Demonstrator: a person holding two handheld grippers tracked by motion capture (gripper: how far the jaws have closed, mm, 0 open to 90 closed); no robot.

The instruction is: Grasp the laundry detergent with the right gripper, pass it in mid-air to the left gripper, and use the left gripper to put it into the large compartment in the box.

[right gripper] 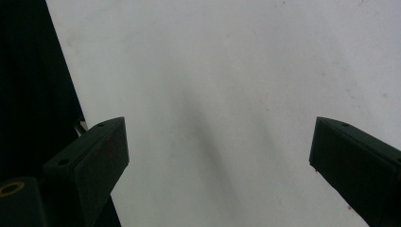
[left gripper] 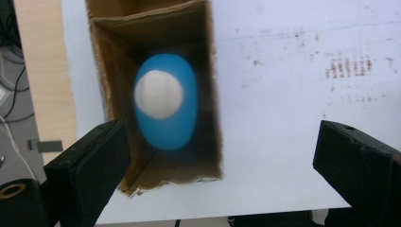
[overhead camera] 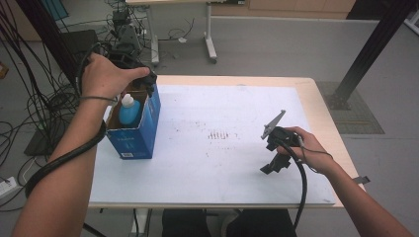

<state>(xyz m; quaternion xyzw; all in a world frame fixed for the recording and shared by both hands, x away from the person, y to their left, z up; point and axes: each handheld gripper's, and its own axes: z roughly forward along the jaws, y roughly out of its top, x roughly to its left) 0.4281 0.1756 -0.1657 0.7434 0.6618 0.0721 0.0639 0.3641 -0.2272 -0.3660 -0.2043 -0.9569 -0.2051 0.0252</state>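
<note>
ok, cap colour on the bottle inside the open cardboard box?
White cap on a blue plastic bottle; clearest in the left gripper view.

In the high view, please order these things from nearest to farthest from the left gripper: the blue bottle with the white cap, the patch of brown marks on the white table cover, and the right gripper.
1. The blue bottle with the white cap, just below the left gripper, inside the blue cardboard box.
2. The patch of brown marks, mid-table on the white table cover.
3. The right gripper, at the table's right side.

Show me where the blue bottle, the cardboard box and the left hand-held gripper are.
blue bottle [left gripper: 165,127]: left gripper view, blue shoulder below the white cap.
cardboard box [overhead camera: 148,123]: high view, blue outer side wall.
left hand-held gripper [left gripper: 220,170]: left gripper view, midway between its open jaws.
</note>
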